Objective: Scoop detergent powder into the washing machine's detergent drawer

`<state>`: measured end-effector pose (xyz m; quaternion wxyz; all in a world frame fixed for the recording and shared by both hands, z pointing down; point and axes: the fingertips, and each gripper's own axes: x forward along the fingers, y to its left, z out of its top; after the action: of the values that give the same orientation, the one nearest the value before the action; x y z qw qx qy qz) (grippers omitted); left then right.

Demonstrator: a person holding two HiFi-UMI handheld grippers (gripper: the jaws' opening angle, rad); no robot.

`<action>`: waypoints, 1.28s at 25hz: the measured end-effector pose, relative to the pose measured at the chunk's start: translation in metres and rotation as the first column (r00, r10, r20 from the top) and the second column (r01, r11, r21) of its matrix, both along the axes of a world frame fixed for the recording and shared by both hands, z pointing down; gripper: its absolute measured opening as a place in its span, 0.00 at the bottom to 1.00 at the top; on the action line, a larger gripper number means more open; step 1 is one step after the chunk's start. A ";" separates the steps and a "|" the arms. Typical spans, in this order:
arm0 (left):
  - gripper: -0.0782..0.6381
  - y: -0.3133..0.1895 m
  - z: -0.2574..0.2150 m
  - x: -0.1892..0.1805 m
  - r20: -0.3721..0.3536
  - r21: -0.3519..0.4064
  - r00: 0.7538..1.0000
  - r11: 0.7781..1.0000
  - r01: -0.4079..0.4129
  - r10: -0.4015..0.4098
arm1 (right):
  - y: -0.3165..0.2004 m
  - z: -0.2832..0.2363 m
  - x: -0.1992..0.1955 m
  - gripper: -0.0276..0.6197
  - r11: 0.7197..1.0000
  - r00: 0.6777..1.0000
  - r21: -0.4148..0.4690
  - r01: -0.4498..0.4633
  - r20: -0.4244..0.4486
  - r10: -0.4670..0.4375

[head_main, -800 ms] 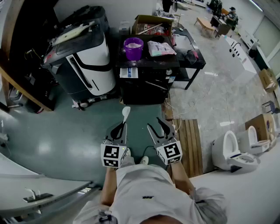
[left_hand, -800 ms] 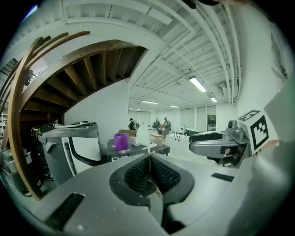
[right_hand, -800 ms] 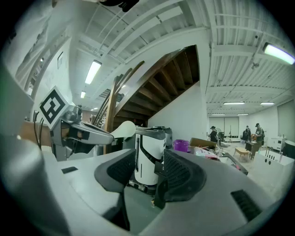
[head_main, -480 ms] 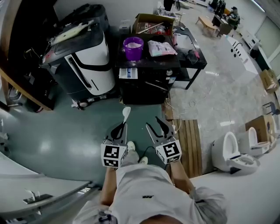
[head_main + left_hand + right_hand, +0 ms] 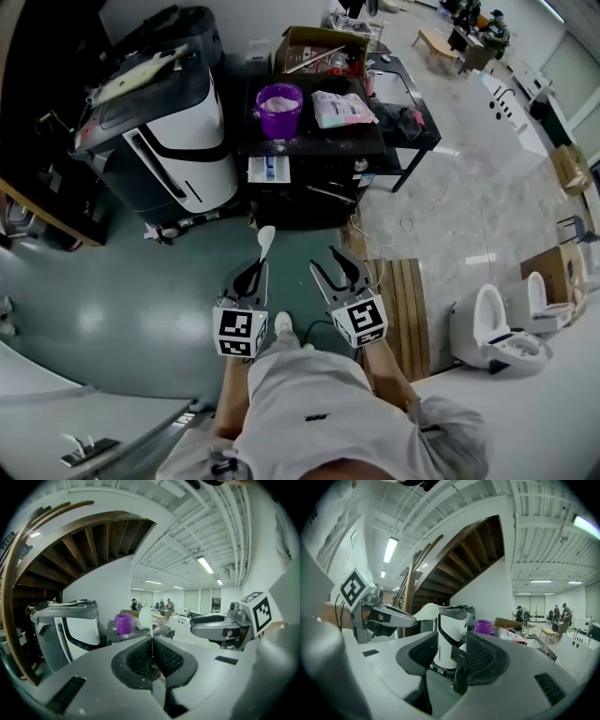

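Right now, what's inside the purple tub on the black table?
The round purple plastic tub holds pale powder, visible through its open top. Anything buried under the powder's surface is covered, so I cannot tell how deep it goes.

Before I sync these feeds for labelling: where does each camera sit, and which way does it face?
Head view: on the person's head, facing steeply down at washing machine and purple tub; torso, left gripper, right gripper show.
Left gripper view: on that gripper, facing the tub along jaws shut on a white spoon.
Right gripper view: on that gripper, open jaws facing the washing machine.
Shared: both gripper views see the tub.
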<state>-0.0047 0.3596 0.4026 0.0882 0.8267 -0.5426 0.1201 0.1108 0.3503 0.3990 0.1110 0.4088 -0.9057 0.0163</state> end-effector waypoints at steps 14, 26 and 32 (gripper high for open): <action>0.13 -0.090 -0.002 -0.040 -0.032 0.004 0.998 0.999 -0.050 0.050 | -0.083 0.001 -0.039 0.30 0.998 0.998 -0.014 -0.057 -0.036 0.056; 0.13 -0.132 0.002 -0.053 -0.040 -0.016 0.997 0.998 -0.068 0.068 | -0.123 0.004 -0.051 0.30 0.996 0.996 -0.025 -0.082 -0.036 0.081; 0.13 -0.155 0.006 -0.053 -0.036 -0.020 0.998 0.998 -0.052 0.052 | -0.149 0.009 -0.053 0.30 0.998 0.998 -0.032 -0.062 -0.032 0.061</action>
<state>-0.0575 0.2045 0.4085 0.1032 0.8416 -0.5180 0.1132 0.0580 0.2016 0.4076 0.1313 0.4350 -0.8904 0.0281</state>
